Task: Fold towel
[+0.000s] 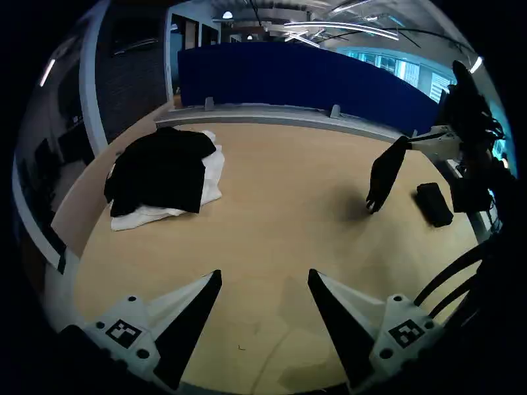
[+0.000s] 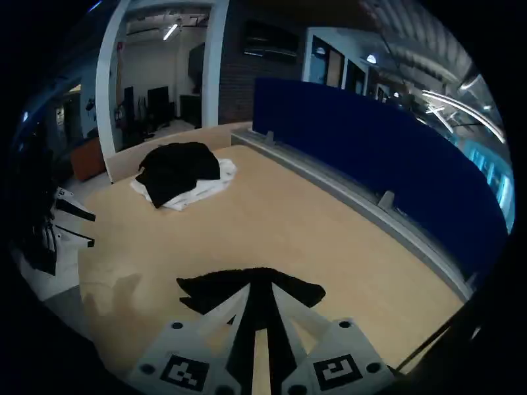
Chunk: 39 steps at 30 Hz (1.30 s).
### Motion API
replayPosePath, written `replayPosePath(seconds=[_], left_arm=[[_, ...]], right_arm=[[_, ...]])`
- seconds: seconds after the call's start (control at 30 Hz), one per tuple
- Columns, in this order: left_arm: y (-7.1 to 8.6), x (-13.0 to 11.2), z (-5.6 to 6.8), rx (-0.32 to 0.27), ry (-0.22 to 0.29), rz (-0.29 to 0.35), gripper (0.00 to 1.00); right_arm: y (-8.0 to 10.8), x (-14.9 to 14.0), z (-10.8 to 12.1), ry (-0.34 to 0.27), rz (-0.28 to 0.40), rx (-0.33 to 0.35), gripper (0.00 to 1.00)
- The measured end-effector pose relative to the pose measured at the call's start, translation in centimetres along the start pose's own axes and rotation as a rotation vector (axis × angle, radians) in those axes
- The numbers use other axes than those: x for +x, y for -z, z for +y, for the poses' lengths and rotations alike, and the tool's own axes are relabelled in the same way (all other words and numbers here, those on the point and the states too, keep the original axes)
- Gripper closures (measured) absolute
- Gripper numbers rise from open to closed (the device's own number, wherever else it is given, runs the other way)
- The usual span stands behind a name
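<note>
- Right gripper view had your right gripper (image 2: 262, 293) clamped on the black towel (image 2: 217, 288), bunched at the fingertips over the table (image 2: 342, 263).
- Left gripper view showed that towel hanging long and narrow, top to bottom (whether its lower tip touched wood, I couldn't tell).
- Your left gripper (image 1: 263, 273) stood spread and empty, with the towel ahead to its right, well apart.

Limp black towel (image 1: 385, 172) aloft above the tabletop (image 1: 283, 197)

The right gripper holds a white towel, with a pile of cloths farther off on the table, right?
No: the towel held by the right gripper is black, not white, as the right gripper view shows. The pile of cloths is farther off.
</note>
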State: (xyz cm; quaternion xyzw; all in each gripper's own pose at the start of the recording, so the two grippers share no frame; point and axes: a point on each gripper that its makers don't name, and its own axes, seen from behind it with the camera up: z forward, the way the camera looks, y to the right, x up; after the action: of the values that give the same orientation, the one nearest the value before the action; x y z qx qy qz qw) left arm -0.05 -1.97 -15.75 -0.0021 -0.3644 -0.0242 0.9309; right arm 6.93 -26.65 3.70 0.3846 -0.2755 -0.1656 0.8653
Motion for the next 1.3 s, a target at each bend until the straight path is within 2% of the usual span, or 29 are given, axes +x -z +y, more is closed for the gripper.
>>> replayPosePath(seconds=[0.2,0.4,0.87,1.07,1.3], left_arm=[[0.0,0.2,0.4,-0.007,-0.006,0.001,0.02],[-0.1,0.3,0.7,-0.013,-0.015,0.000,0.03],[-0.6,0.7,1.6,-0.027,-0.031,-0.003,0.02],[-0.9,0.7,2.1,-0.031,-0.033,-0.005,0.02],[-1.0,0.7,2.5,-0.034,-0.030,-0.015,0.02]], right_arm=[[1.3,0.4,1.6,-0.011,0.012,-0.021,0.92],[3.1,0.4,4.2,-0.025,0.019,-0.054,0.92],[8.2,-1.8,12.9,-0.059,-0.003,-0.180,0.92],[9.9,-3.1,16.6,-0.070,-0.023,-0.234,0.92],[11.2,-4.4,20.0,-0.084,-0.042,-0.278,0.92]])
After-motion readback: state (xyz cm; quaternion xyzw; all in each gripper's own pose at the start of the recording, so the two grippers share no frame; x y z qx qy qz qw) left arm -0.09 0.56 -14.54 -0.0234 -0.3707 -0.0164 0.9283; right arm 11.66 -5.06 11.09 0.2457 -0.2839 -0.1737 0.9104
